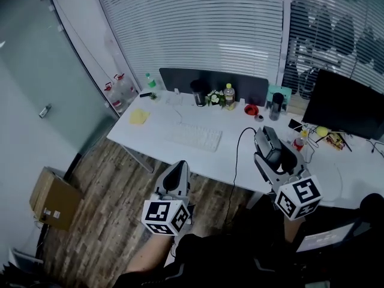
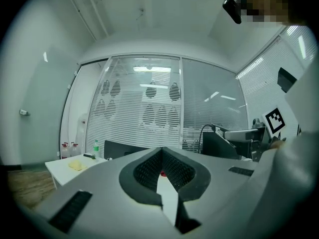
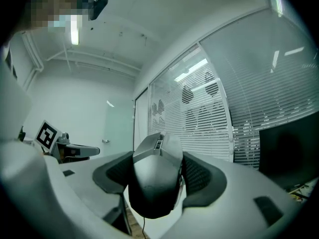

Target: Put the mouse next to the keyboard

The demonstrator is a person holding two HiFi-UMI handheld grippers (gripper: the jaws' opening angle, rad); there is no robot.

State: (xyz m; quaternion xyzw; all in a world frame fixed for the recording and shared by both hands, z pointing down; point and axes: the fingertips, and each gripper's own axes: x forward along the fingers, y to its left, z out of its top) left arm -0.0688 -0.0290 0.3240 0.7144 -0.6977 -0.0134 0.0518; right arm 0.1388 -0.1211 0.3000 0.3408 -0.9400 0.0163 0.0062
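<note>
A white keyboard (image 1: 195, 137) lies in the middle of the white desk (image 1: 157, 131). My right gripper (image 1: 268, 138) is held over the desk's front right part, shut on a dark grey wired mouse (image 1: 275, 155). In the right gripper view the mouse (image 3: 152, 183) fills the space between the padded jaws, and its black cable (image 1: 236, 161) hangs down over the desk edge. My left gripper (image 1: 178, 167) hovers in front of the desk over the wooden floor, its jaws together with nothing in them (image 2: 161, 151).
A black monitor (image 1: 345, 104) stands at the right. Along the desk's back are a dark cup (image 1: 198, 93), a bottle (image 1: 229, 95), a red bowl (image 1: 251, 109) and a yellow pad (image 1: 139, 116). A cardboard box (image 1: 54, 198) sits on the floor at left.
</note>
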